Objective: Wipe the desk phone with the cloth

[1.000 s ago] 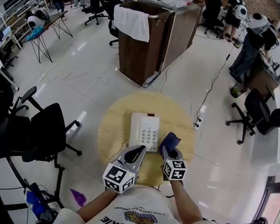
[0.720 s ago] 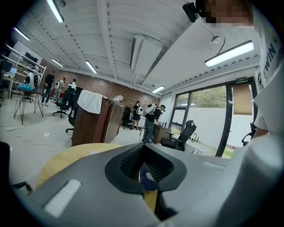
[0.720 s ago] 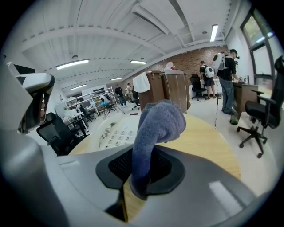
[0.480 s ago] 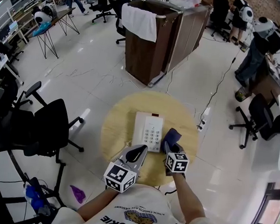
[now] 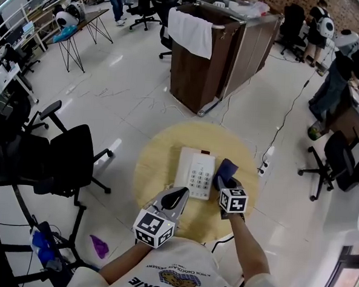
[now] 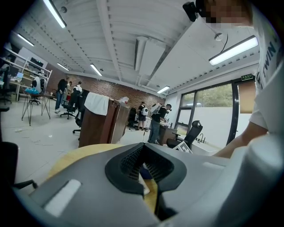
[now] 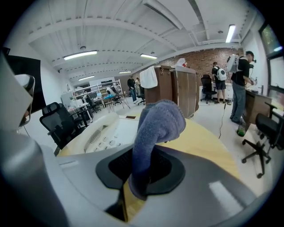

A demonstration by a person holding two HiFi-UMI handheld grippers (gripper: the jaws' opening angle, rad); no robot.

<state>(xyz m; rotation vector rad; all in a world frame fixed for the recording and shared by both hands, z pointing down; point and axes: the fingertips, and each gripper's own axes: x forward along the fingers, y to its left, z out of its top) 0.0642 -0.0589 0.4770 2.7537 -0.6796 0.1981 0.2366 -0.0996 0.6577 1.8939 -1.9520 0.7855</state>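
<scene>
Gripping a blue-grey fleece cloth (image 5: 227,169), the right gripper (image 5: 226,185) hovers just right of the white push-button desk phone (image 5: 195,173) on the round wooden table (image 5: 157,163). The left gripper (image 5: 176,198) is closed and empty.

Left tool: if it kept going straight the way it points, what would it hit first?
Most likely the desk phone, at its near edge; the left tool aims at it, though height is unclear.
</scene>
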